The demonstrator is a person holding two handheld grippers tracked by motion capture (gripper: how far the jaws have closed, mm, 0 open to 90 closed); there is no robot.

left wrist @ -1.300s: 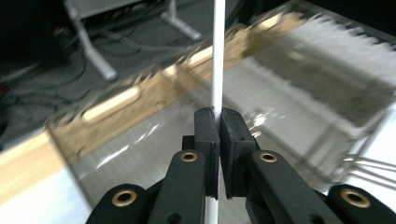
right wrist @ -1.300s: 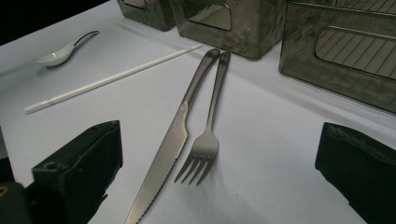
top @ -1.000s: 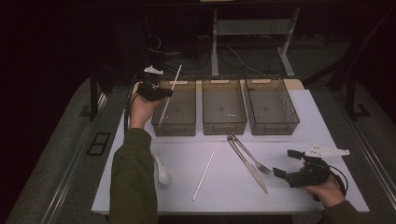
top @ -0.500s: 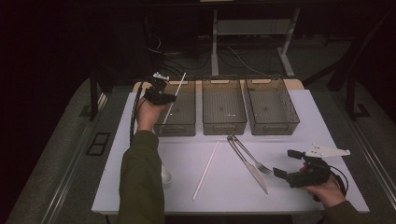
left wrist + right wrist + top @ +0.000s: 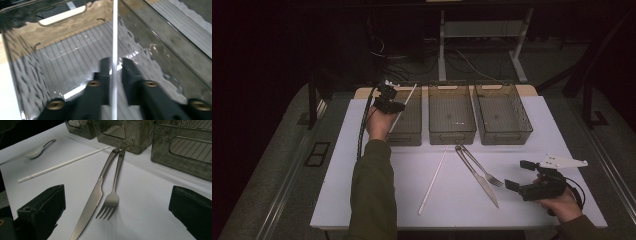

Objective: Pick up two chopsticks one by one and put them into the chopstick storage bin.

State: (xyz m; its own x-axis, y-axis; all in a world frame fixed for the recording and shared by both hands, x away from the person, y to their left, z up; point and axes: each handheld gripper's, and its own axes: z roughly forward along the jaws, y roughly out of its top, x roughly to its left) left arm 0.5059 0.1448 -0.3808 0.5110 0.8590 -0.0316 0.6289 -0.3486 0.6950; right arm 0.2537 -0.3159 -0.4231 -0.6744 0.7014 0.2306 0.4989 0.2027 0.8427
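Observation:
My left gripper [image 5: 393,102] hangs over the left grey bin [image 5: 412,136] with a thin white stick [image 5: 406,100] between its jaws. In the left gripper view the stick [image 5: 115,37] runs straight up between the two pads, and a thin gap shows beside it. The jaws have just been opening. My right gripper [image 5: 517,174] rests open on the table at the front right. A knife [image 5: 92,202] and a fork [image 5: 112,200] lie side by side in front of it, untouched.
Three grey bins stand in a row at the back: the left one, a middle one [image 5: 452,134] and a right one [image 5: 504,136]. A second white stick [image 5: 433,180] lies on the white table [image 5: 362,200]. A white spoon [image 5: 37,151] lies at the left.
The left hand has carried the stick to the right and down, from beside the left bin to over it. My left forearm now covers the spoon. The right hand has kept still.

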